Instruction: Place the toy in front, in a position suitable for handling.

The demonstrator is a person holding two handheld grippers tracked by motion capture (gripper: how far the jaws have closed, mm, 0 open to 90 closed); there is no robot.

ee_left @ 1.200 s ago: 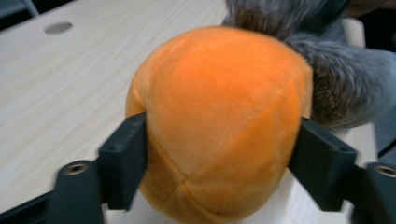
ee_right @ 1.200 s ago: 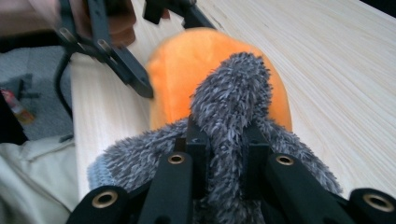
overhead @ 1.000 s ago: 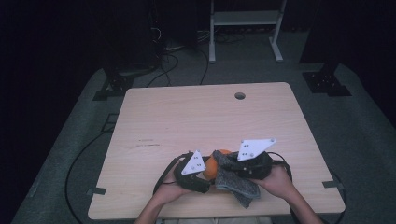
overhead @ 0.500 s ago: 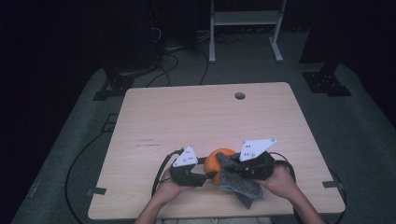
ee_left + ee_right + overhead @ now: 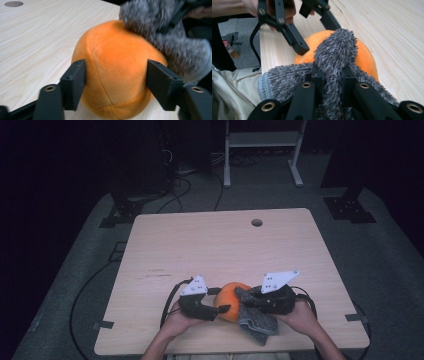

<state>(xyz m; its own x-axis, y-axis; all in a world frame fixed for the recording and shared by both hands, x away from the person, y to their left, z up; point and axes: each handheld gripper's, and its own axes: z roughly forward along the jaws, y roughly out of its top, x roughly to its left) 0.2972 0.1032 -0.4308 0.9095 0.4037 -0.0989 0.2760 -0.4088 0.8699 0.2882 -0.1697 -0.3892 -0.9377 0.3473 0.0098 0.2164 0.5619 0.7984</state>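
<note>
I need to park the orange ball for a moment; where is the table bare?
Bare wood runs from the round hole across the table's far half and left side. It is crowded at the near edge, where both tongs meet at the orange ball and grey fuzzy cloth.

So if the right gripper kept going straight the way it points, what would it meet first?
Likely the orange plush ball: the right gripper, shut on the grey fuzzy cloth, aims straight at it, the cloth already lying on it.
</note>
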